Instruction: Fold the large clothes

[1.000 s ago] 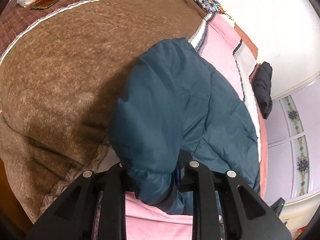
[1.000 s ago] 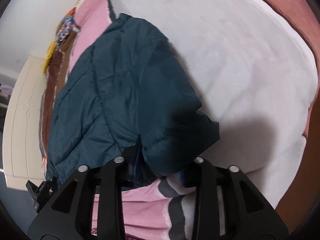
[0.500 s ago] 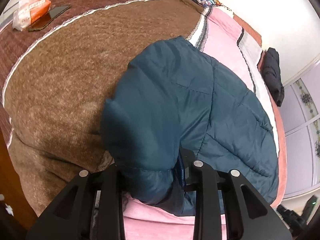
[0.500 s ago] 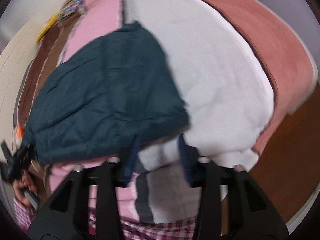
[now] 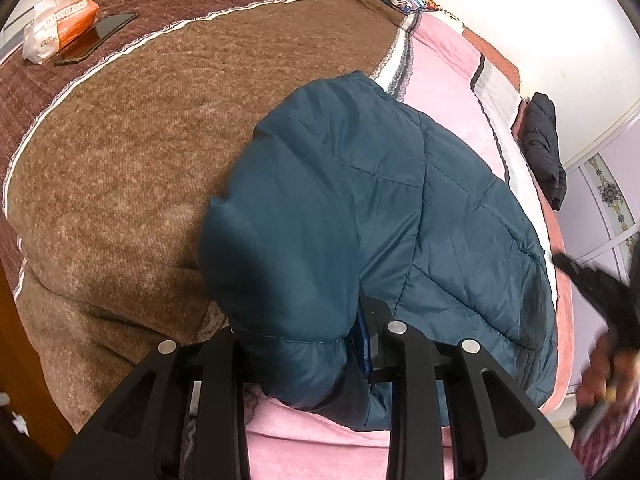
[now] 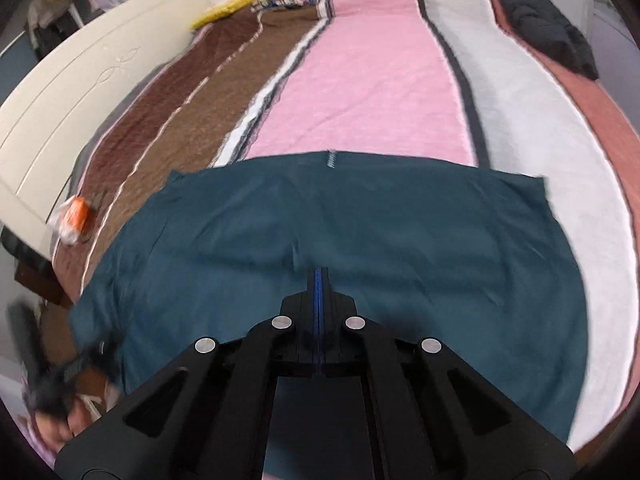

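Note:
A dark teal quilted jacket (image 5: 400, 216) lies folded on the striped bed. My left gripper (image 5: 304, 344) has its jaws wide apart with a folded sleeve end of the jacket bulging between them; whether they press on it is unclear. In the right wrist view the jacket (image 6: 360, 232) spreads flat across the bed, and my right gripper (image 6: 318, 280) is shut with nothing in it, raised above the jacket's near edge. The right gripper also shows blurred at the right edge of the left wrist view (image 5: 600, 292).
The bed cover (image 6: 372, 72) has brown, pink, white and rust stripes. A black garment (image 6: 548, 20) lies at the far right. An orange and white packet (image 5: 60, 24) and a phone (image 5: 96, 38) lie on the brown stripe. A cream headboard (image 6: 80, 92) runs along the left.
My right gripper has let go of the jacket corner, shut empty and swung up and back over the bed. The left gripper has barely moved, with the sleeve still between its jaws.

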### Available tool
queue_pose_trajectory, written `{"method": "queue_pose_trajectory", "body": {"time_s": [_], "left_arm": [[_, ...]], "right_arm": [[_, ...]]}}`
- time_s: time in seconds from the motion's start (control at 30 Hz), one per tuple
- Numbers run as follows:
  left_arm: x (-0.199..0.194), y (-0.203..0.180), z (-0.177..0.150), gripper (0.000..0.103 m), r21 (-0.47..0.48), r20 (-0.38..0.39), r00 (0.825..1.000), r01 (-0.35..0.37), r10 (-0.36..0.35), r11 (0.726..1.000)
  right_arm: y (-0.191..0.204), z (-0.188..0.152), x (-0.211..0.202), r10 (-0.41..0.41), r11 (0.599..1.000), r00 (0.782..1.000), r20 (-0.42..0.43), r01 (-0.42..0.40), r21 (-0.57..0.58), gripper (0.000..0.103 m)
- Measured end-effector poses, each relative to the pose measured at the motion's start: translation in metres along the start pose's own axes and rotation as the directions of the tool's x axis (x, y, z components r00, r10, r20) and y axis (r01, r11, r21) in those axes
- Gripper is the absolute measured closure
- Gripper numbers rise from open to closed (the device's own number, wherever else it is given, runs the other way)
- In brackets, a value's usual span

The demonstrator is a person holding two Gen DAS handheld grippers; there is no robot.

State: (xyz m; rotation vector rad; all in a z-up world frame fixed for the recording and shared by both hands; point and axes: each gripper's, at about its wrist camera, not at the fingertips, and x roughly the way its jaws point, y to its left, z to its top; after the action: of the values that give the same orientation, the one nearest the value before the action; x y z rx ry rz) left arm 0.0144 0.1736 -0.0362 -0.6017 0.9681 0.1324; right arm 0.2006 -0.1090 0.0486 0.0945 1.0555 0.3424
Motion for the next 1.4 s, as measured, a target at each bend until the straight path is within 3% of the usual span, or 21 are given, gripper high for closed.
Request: {"method": "queue_pose_trajectory", "body": {"time_s": [0.13,0.27,0.47,0.63,0.8,0.9,1.03,1.17,1.4], "left_arm": [[0.000,0.002,0.000,0.074,-0.005,-0.007,1.000,0.011,-0.011,1.000],[-0.001,0.003,0.002,0.074,-0.003,-0.009,0.999,0.035,-0.035,0.999],[-0.003,-0.001,0.003,0.074,0.009,-0.004,0.998,0.060,-0.060,0.998],[-0.003,-0.001,0.003,0.074,0.001,-0.009,0.998,0.056,-0.056,0.998],[-0.004,0.000,0.004,0.074,-0.006,-0.014,0.998,0.054,-0.054,0.999],[-0.006,-0.002,0.004,0.074,-0.001,-0.008,0.999,0.050,-0.050,0.999],[-0.009,-0.004,0.004,0.074,0.005,0.000,0.999,0.050,-0.050,0.999],[-0.013,-0.008,0.003,0.074,0.014,0.005,0.999,0.046,-0.046,0.999],[-0.027,-0.025,-0.001,0.074,0.064,0.030,0.996,0.076,-0.078,0.995]], "right_arm": [[0.010,0.027,0.052,-0.042,0.999,0.997,-0.064,0.041,-0.016,0.103],[-0.002,0.032,0.100,-0.081,0.997,0.984,-0.159,0.082,0.003,0.103],[-0.005,0.026,0.124,-0.105,0.994,0.976,-0.192,0.104,-0.019,0.103],[-0.006,0.028,0.121,-0.099,0.995,0.974,-0.205,0.103,0.009,0.103],[0.000,0.024,0.076,-0.047,0.999,0.989,-0.140,0.049,0.014,0.103],[0.010,0.002,0.034,-0.022,0.999,0.996,-0.092,0.019,-0.034,0.103],[0.017,-0.047,0.008,0.083,0.996,0.985,-0.148,-0.086,-0.017,0.103],[0.028,-0.087,0.022,0.087,0.995,0.972,-0.219,-0.097,-0.033,0.103],[0.022,-0.096,0.073,0.074,0.997,0.956,-0.285,-0.074,0.011,0.103]]}}
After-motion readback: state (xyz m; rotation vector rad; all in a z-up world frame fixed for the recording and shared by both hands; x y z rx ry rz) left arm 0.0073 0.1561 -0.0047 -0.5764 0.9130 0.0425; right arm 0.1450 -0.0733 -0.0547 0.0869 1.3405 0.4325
